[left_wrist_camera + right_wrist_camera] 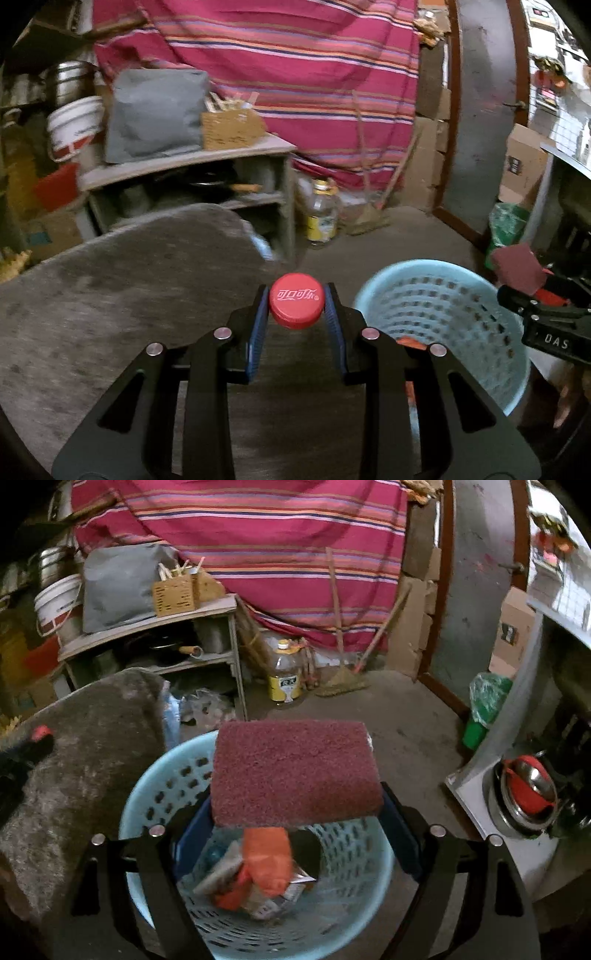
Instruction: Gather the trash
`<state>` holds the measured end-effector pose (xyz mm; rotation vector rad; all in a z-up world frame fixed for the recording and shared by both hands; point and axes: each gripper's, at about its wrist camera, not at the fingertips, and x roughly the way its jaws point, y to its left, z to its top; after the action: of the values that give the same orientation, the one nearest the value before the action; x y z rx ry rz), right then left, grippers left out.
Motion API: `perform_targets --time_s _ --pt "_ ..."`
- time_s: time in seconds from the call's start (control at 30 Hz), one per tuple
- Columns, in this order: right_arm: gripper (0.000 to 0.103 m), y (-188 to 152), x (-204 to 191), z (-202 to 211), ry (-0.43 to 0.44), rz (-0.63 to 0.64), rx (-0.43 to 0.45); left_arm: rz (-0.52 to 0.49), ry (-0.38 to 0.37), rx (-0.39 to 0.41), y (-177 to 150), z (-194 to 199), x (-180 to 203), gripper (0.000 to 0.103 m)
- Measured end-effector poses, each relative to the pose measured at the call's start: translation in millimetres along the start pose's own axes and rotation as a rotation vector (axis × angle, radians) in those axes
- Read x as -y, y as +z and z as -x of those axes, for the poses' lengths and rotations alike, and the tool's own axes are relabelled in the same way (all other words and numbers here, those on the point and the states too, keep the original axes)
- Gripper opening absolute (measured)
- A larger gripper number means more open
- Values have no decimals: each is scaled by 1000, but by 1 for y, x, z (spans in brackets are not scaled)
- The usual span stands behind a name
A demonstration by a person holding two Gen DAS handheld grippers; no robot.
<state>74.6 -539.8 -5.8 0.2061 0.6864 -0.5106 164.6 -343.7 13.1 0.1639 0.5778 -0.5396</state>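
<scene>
Two loads | right gripper [295,805] clamps maroon scouring pad [295,771] directly over pale-blue perforated plastic basket [147,786] | left gripper [296,301] pinches red bottle cap [296,301] beside basket rim, farther off

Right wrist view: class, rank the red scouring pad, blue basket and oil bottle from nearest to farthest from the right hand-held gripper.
1. Red scouring pad, held between its fingers.
2. Blue basket, directly below.
3. Oil bottle, on the floor beyond.
</scene>
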Motion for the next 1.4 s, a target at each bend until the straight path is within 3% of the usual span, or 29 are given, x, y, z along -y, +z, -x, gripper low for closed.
perform_targets --time_s 0.17,0.33,0.37,0.43,0.5,0.73,0.83,0.9,0.97,1.1,1.27,1.4 --pt "82 -10 32 2 -18 -33 -3 -51 -39 -7 0 -24 55 29" --pt "82 -16 43 1 -7 -38 -8 -81 -66 -26 4 -41 85 31" --pt "82 -15 46 0 -2 -49 -8 -80 -68 -34 5 -43 86 34" --pt "82 -14 49 1 12 -70 -4 -77 -53 -33 6 -42 85 65" --pt "82 -14 48 1 19 -73 2 -75 -39 -13 6 -36 82 76" --pt "82 -13 29 -8 54 -40 -11 -40 24 33 11 -2 43 91" --pt "83 -12 13 -13 70 -23 -14 -40 92 89 8 21 22 98" --pt "85 -11 4 -19 76 -23 -14 -52 123 112 5 33 11 98" --pt "97 -11 -4 -24 79 -30 -8 -53 146 121 1 44 2 98" --pt "99 -9 -14 -27 78 -51 -9 -4 171 127 -7 68 -23 98" --pt "99 -2 -25 -1 52 -26 71 41 209 153 -23 105 -52 98" --pt "99 -13 -40 45 124 -52 157 57 231 174 -40 139 -70 98"
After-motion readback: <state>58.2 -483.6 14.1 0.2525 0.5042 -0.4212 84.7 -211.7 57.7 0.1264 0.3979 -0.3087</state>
